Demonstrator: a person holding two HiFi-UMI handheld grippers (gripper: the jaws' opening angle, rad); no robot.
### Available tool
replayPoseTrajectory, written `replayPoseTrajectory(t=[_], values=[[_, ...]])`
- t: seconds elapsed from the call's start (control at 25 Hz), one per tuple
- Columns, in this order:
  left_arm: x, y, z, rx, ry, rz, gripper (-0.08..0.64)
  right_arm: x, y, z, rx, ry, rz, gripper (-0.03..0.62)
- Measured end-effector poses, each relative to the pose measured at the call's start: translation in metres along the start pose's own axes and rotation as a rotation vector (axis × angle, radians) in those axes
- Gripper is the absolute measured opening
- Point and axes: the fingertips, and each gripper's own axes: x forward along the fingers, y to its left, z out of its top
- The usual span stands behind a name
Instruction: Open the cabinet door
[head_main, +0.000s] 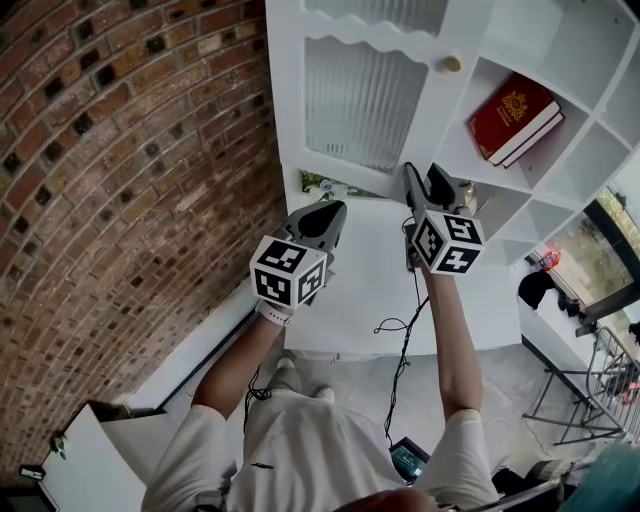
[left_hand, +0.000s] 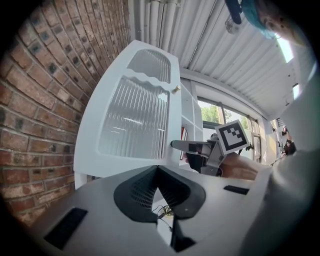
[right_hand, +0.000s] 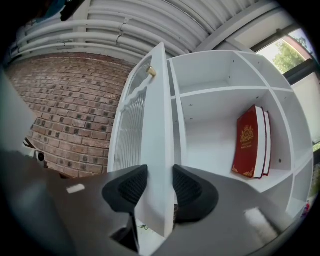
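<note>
The white cabinet door has ribbed glass and a small brass knob and stands partly swung out from the shelves. My right gripper straddles the door's free edge well below the knob, both pads against the panel. In the head view the right gripper reaches up to the door's lower corner. My left gripper hangs a little lower to the left, in front of the door, its pads together with nothing between them.
A red book leans in an open shelf compartment right of the door. A brick wall runs close on the left. Below the cabinet lies a white counter with a black cable hanging over it.
</note>
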Motion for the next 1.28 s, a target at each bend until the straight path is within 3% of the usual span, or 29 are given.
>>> replayPoseTrajectory(t=[1.28], values=[[-0.058, -0.019, -0.013, -0.007, -0.004, 0.056, 0.009, -0.065, 0.056, 0.007, 0.013, -0.043, 0.085, 0.103]])
